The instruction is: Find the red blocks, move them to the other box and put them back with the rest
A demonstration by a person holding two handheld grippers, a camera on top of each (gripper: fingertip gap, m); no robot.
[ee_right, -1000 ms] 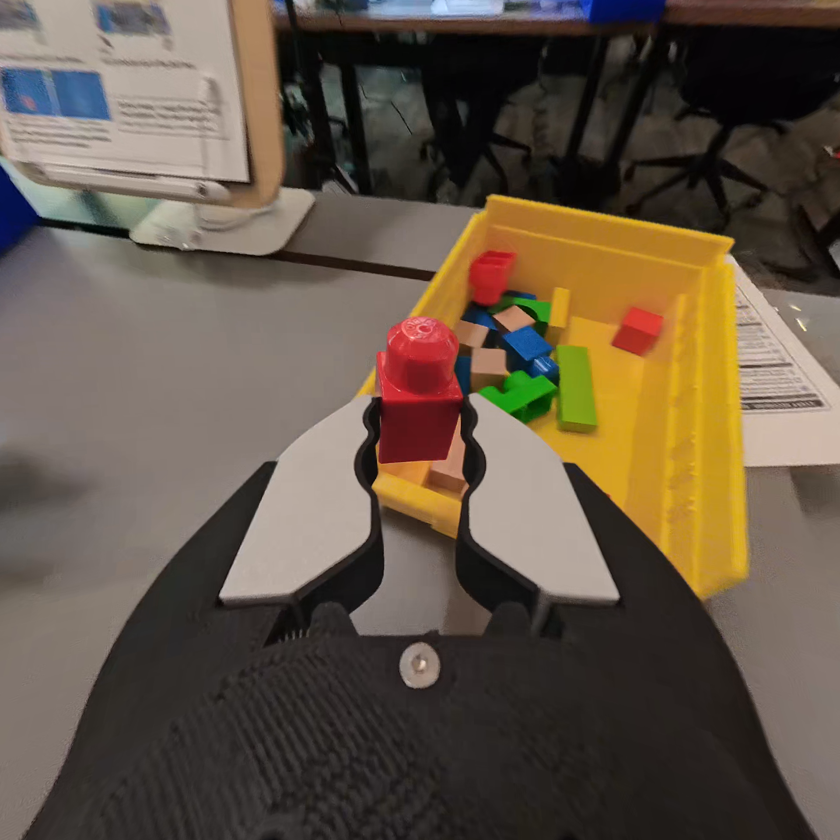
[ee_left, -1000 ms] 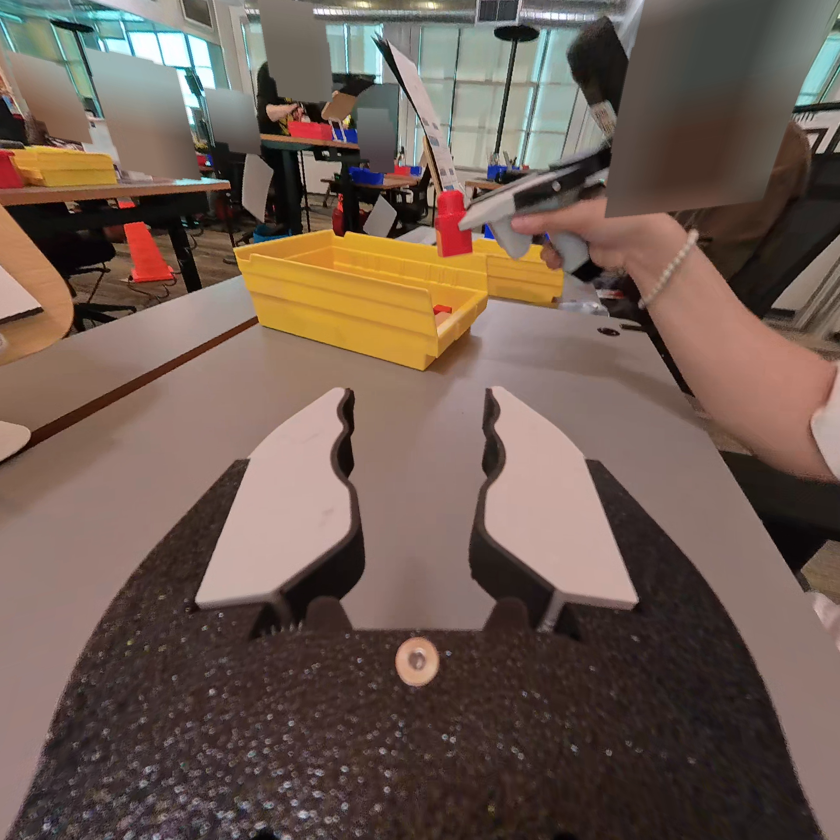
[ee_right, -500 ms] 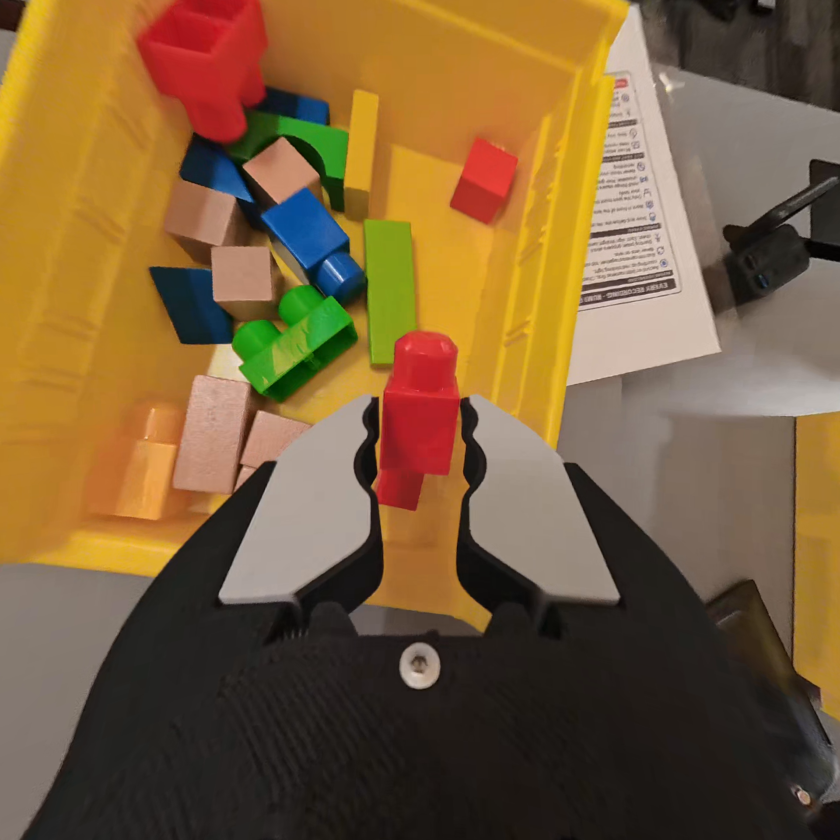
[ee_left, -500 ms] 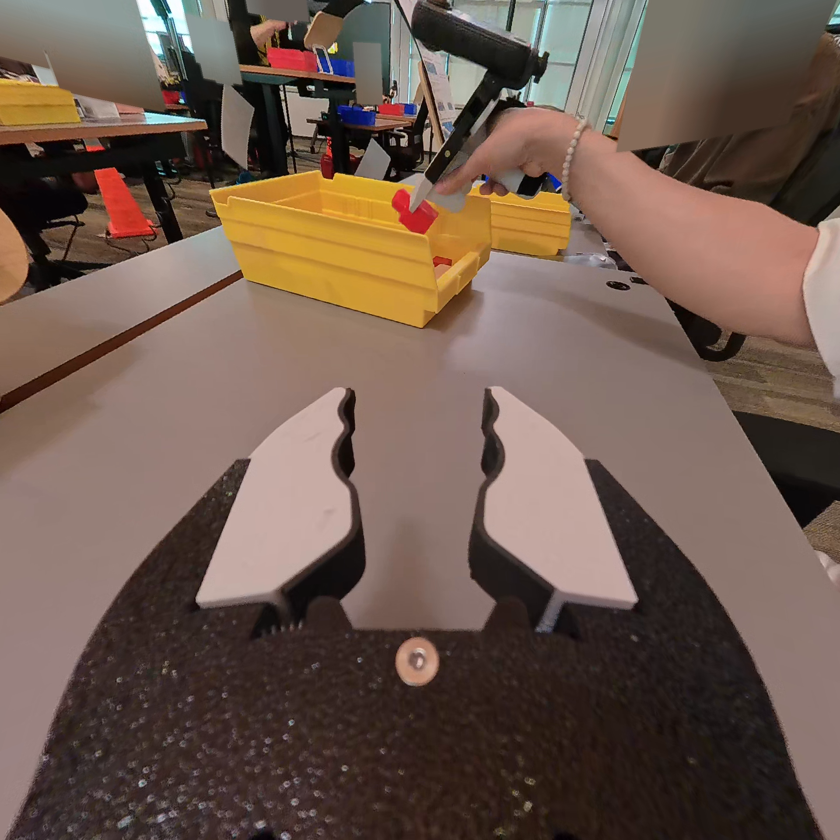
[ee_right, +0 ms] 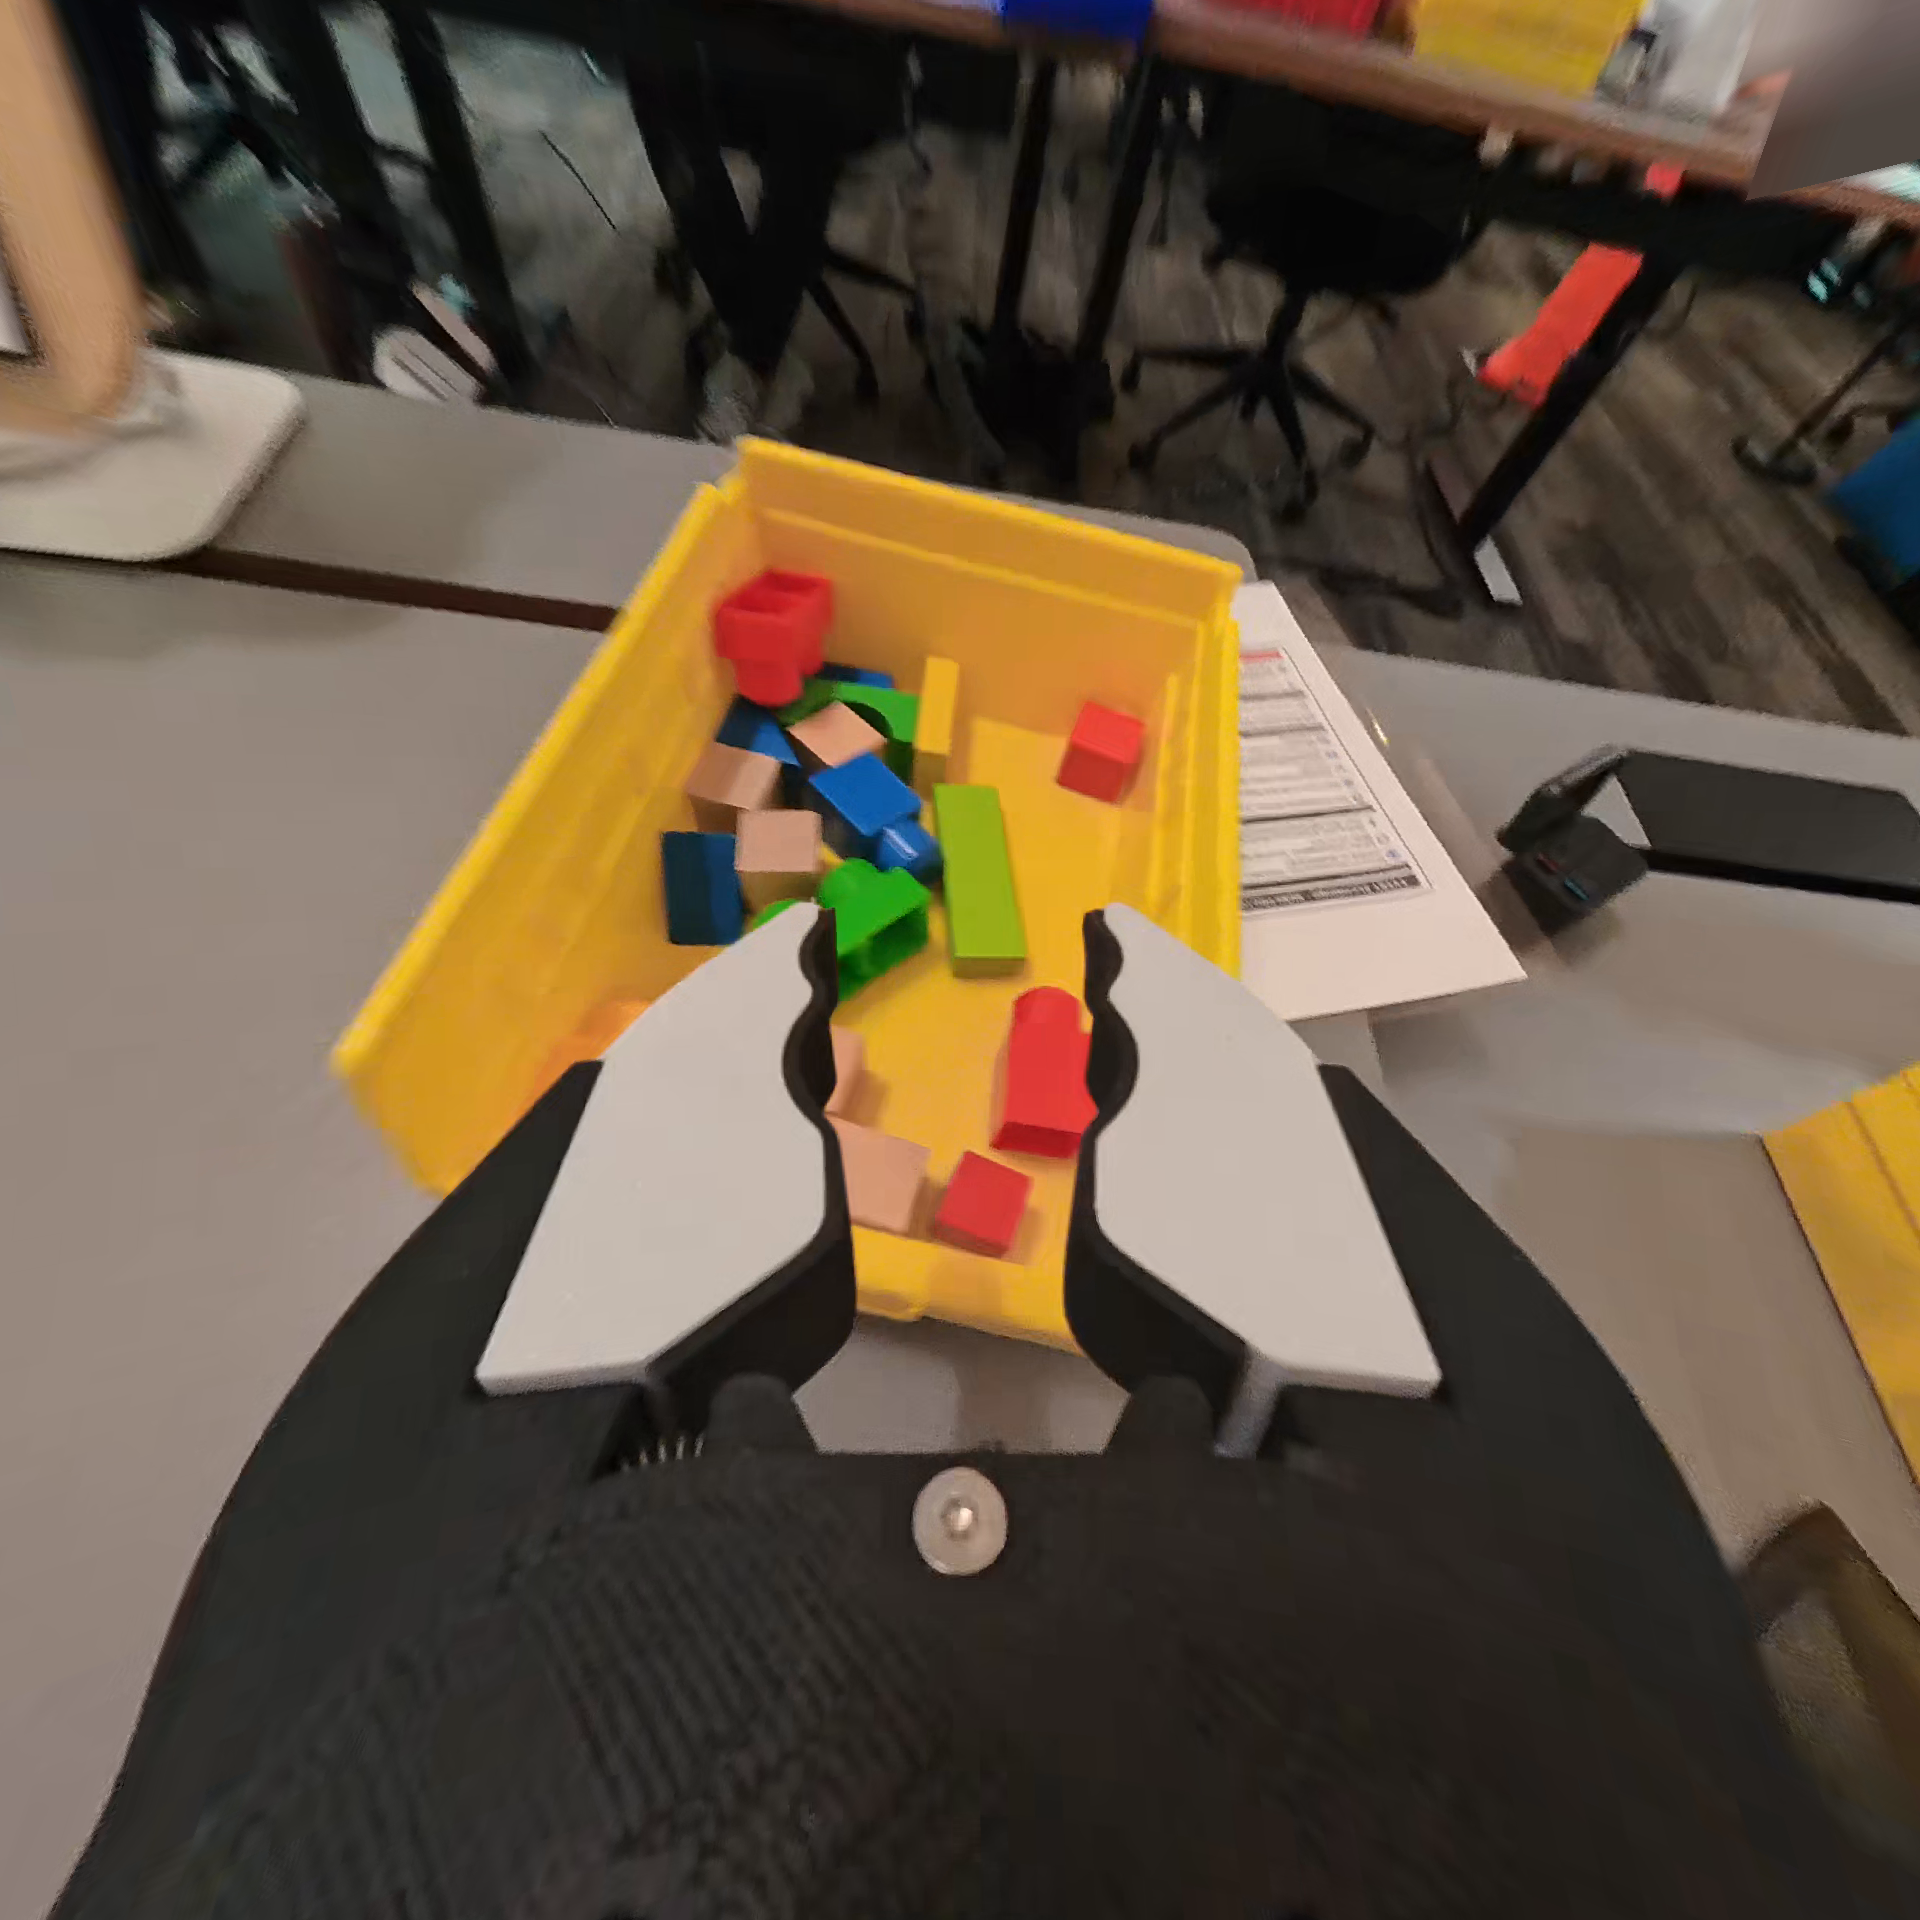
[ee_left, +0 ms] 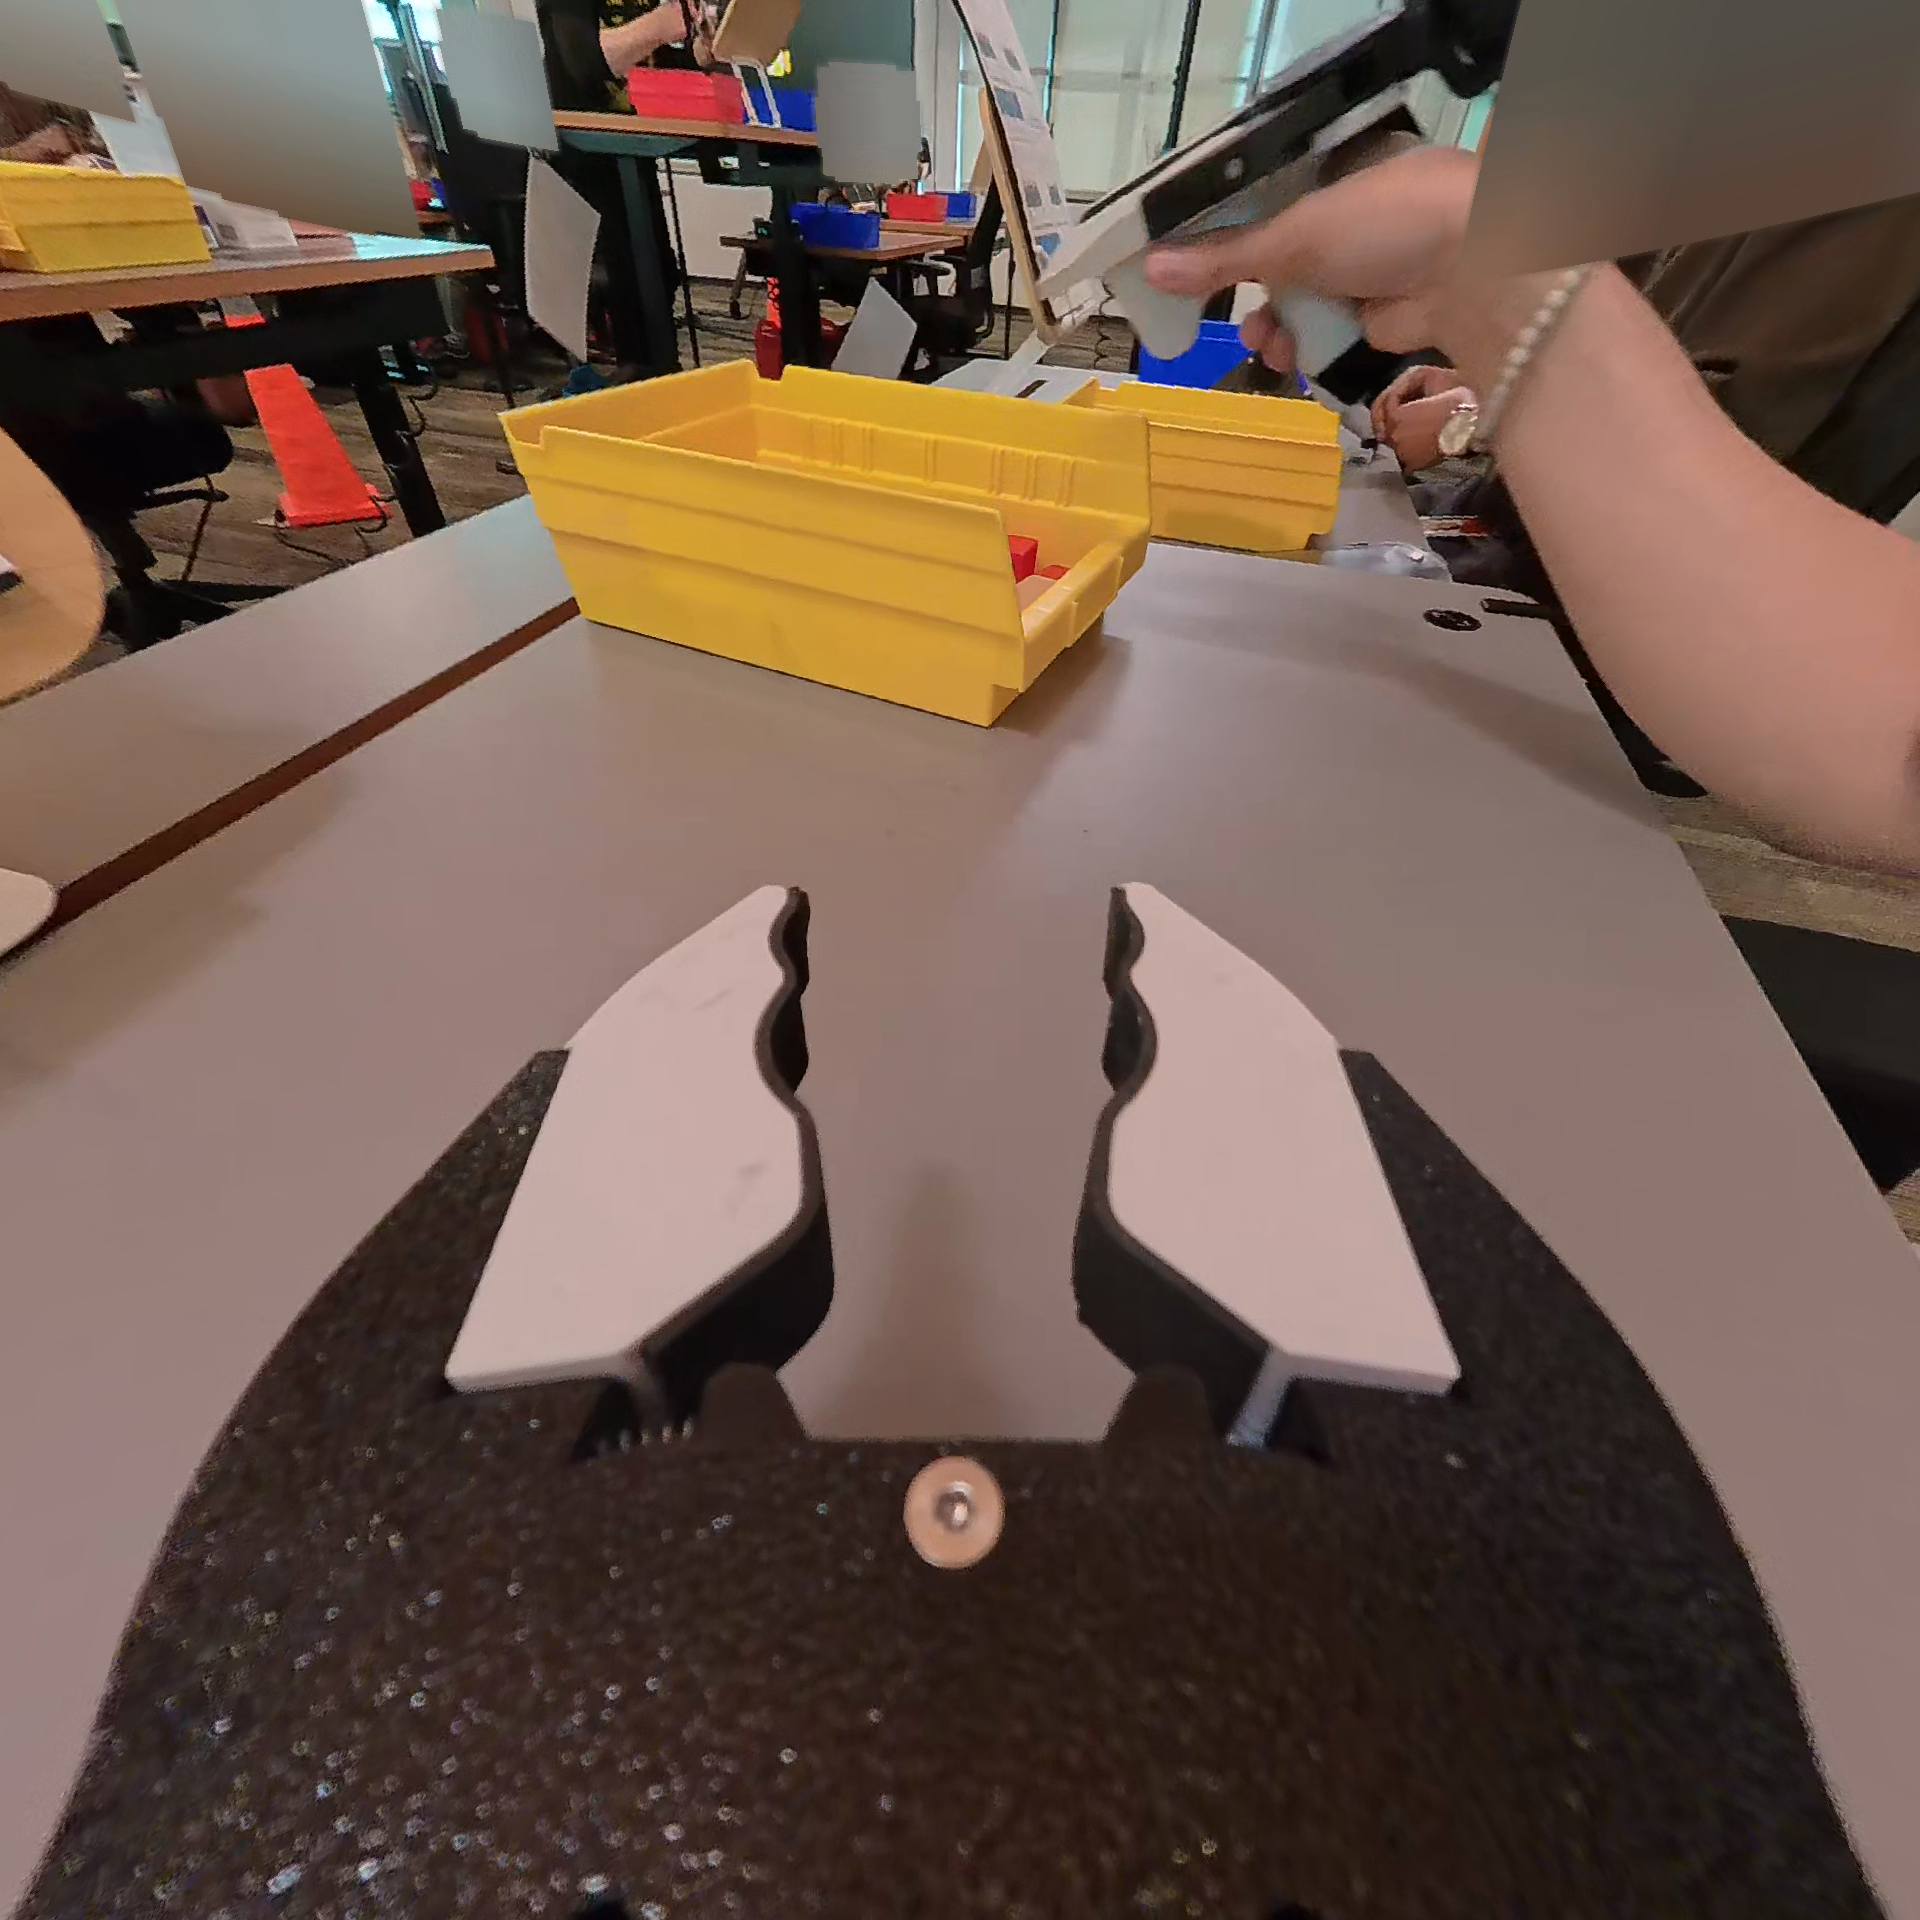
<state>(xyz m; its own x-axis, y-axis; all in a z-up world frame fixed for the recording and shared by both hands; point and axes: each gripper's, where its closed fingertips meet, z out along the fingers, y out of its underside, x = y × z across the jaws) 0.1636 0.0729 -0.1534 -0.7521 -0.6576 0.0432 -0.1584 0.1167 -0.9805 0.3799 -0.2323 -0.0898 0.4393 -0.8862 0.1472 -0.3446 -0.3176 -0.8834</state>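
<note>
In the right wrist view my right gripper (ee_right: 956,920) is open above the near end of a yellow bin (ee_right: 499,862) of mixed blocks. A red peg-shaped block (ee_right: 1039,1075) lies on the bin floor below my right finger, free of both pads. Other red blocks lie near it (ee_right: 982,1200), at the far right (ee_right: 1101,748) and at the far left (ee_right: 774,629). In the left wrist view my left gripper (ee_left: 956,904) is open and empty, low over the grey table, well short of the same bin (ee_left: 790,582). The right gripper (ee_left: 1091,260) is above the bin.
A second yellow bin (ee_left: 1236,468) stands behind the first; its corner shows in the right wrist view (ee_right: 1860,1195). A printed sheet (ee_right: 1340,894) and a black device (ee_right: 1662,831) lie right of the bin. A person's arm (ee_left: 1662,582) reaches over the table's right side.
My right gripper carried the red peg block over the bin, then opened; the block left the grasp and now lies in the bin. The gripper has lifted back. My left gripper stayed open.
</note>
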